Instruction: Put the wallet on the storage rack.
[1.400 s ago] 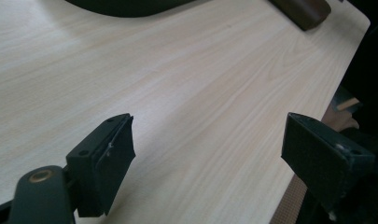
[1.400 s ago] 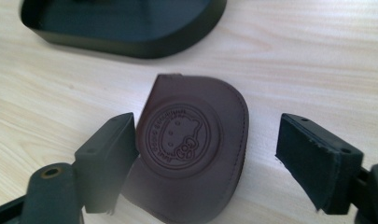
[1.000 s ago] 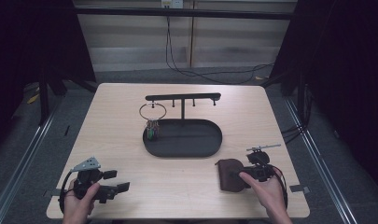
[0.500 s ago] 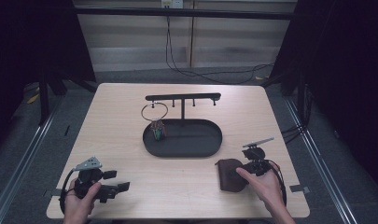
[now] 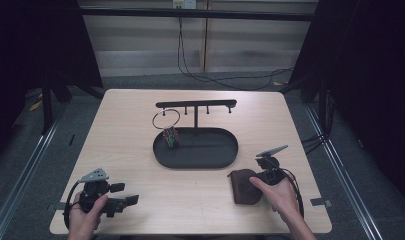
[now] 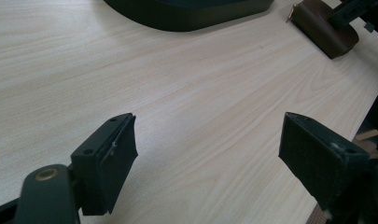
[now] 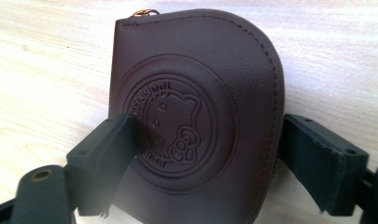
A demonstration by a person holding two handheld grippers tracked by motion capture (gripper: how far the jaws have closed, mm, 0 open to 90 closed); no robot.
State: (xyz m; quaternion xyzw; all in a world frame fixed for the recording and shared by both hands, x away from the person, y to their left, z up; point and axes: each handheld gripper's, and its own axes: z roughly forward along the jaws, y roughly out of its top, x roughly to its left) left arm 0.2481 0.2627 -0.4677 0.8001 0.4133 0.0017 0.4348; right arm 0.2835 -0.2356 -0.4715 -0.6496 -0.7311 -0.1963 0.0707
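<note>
The brown pouch (image 7: 196,116) lies flat on the tabletop (image 5: 140,150), between the right tool's (image 7: 203,154) wide jaws; the left tool (image 6: 210,154), at eight o'clock, gapes empty.

black stand (image 5: 195,131) mid-table, bare wood (image 5: 190,192) in front

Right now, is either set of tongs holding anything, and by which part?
Left tongs: open over bare table, nothing. Right tongs straddle the brown pouch's flat sides; a firm hold cannot be told.
</note>
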